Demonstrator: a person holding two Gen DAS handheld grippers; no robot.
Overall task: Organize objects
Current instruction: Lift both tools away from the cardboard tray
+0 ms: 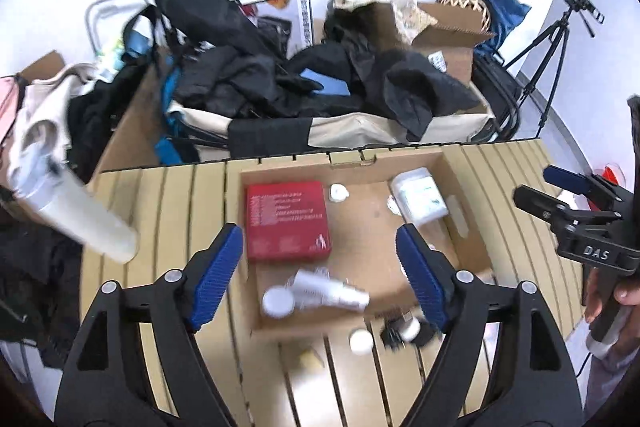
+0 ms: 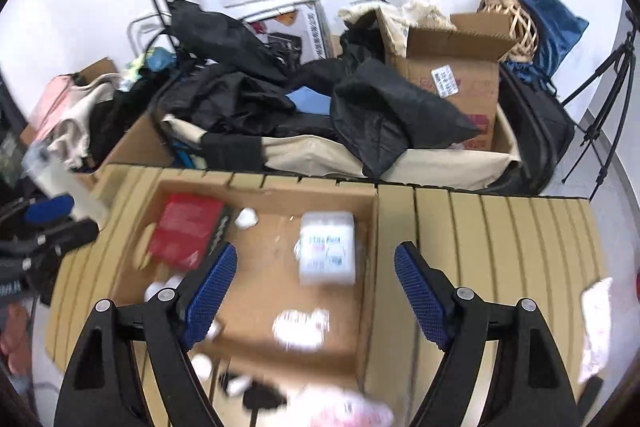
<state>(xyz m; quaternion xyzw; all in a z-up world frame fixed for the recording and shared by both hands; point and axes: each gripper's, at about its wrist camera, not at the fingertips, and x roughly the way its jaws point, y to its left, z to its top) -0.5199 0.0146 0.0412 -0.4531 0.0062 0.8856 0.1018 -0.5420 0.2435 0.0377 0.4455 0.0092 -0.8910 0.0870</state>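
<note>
Both the left gripper [image 1: 320, 267] and right gripper [image 2: 316, 291] hang apart and empty over the box [image 1: 466, 227], and the red book [image 1: 288, 221] at the middle looks stiff and light, best pinched by its edges.

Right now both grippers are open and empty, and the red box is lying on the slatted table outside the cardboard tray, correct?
Not quite. The red box lies inside the cardboard tray, as the left wrist view shows. The left gripper and right gripper are indeed open and empty.

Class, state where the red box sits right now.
The red box lies flat inside the cardboard tray, in its far-left part, with a small white object just right.
</note>
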